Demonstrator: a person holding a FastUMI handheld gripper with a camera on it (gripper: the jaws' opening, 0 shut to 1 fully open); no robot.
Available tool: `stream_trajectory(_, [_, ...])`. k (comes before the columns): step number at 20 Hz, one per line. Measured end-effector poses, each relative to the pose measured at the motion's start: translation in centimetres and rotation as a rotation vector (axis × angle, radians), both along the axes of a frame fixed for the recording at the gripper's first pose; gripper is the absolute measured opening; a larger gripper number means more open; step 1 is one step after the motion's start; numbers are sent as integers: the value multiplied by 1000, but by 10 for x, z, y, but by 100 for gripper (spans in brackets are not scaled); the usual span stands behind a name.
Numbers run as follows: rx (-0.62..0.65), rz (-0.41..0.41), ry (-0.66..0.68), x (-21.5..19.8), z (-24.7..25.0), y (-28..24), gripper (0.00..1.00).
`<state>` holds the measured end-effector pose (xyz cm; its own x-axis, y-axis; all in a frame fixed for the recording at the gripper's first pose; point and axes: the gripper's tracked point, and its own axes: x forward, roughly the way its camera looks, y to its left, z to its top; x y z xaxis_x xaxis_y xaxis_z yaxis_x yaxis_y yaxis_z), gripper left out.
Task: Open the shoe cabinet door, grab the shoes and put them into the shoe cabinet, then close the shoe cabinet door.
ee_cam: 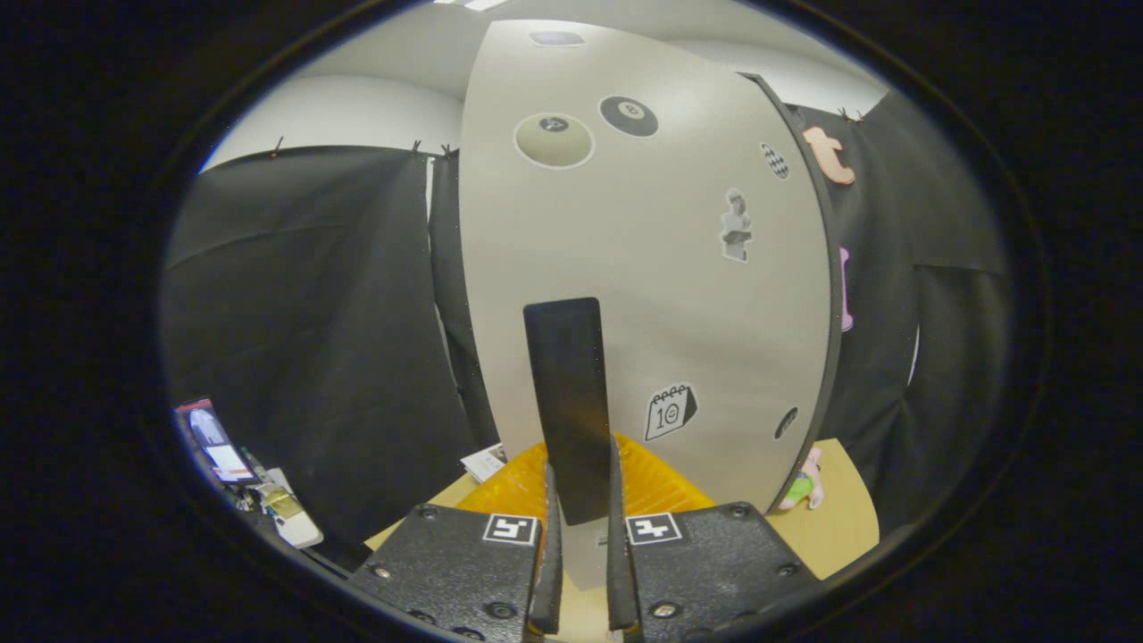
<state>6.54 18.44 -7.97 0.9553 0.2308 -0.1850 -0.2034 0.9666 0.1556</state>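
Claw [579,500] clamps door handle [566,402]; door [643,268] edge rt.

Gripper [580,500] hides the handle's [568,402] foot; cabinet door [643,268] hides the shelves.

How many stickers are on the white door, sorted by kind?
Ball stickers: 2
Small oval stickers: 2
Statue sticker: 1
Calendar sticker: 1
Grey sticker at the top: 1
Total: 7
The gripper is shut on the door's black handle.
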Motion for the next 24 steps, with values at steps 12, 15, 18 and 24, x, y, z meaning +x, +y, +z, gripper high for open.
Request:
stream_trajectory(12, [-26, -39, -2, -64, -4, -96, 16])
stream_trajectory(15, [-18, -69, 7, -74, -4, -121, 14])
stream_trajectory(18, [-22, -115, 7, -78, -4, -148, 10])
stream_trajectory(24, [-52, -171, -2, -83, -5, -194, 5])
